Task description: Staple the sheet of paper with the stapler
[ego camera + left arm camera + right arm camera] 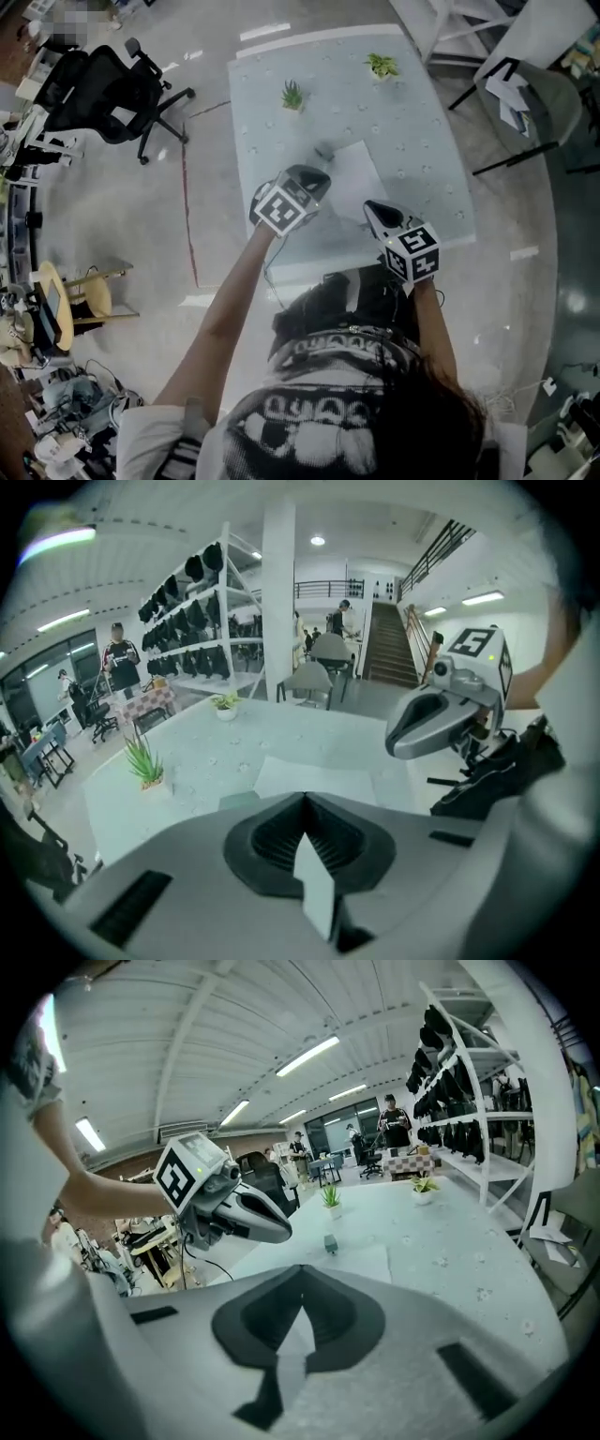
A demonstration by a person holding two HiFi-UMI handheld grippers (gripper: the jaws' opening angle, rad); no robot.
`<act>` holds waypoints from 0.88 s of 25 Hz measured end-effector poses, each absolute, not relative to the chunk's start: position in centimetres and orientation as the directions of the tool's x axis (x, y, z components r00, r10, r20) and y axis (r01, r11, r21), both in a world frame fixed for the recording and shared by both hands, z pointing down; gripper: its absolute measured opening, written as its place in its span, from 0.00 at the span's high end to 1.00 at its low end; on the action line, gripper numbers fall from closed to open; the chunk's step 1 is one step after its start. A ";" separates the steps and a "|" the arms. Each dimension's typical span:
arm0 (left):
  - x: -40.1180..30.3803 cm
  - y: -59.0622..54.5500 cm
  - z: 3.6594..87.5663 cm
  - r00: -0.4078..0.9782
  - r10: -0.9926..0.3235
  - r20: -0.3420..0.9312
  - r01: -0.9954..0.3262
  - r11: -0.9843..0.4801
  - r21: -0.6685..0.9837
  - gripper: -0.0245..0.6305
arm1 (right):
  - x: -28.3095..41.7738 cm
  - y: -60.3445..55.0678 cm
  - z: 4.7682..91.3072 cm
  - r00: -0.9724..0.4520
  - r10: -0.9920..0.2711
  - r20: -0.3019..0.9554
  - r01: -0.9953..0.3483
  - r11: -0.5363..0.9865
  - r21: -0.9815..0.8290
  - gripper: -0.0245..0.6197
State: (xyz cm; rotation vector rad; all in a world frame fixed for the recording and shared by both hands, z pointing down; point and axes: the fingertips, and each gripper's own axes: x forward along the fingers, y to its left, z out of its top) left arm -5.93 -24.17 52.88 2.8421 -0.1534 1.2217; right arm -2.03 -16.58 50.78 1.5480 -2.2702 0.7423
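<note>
Seen from above, a person stands at the near edge of a white table [427,141], holding a pair of grey tongs in each hand, both raised above the table and touching nothing. The left tongs [317,176] point forward and down over the near left part of a white sheet of paper [354,173]. Their own camera shows the two jaws pressed together at the tip [305,797] with nothing between them. The right tongs [371,206] hover just beside the sheet's near right corner, angled toward the left ones. Their jaws are likewise closed tip to tip [300,1271] and empty. Each pair carries a cube with black-and-white square markers near the hand. The sheet lies flat near the middle of the table, turned slightly askew. A small dark stapler [324,150] sits at the sheet's far left corner, well apart from both tongs. From the right tongs' camera the stapler [330,1243] stands at the far edge of the paper [361,1260], with the left tongs [284,1232] in the air beside it. Two small potted plants stand farther back on the table, one on the left [292,95] and one on the right [382,66]. A black office chair [108,94] stands on the floor to the left of the table.
</note>
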 end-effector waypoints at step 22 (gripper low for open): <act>-15.4 -13.5 50.9 0.812 -0.262 0.521 -0.402 -0.899 0.174 0.96 | -6.0 -5.6 51.0 -0.371 -0.737 0.565 -0.928 0.275 -0.250 0.95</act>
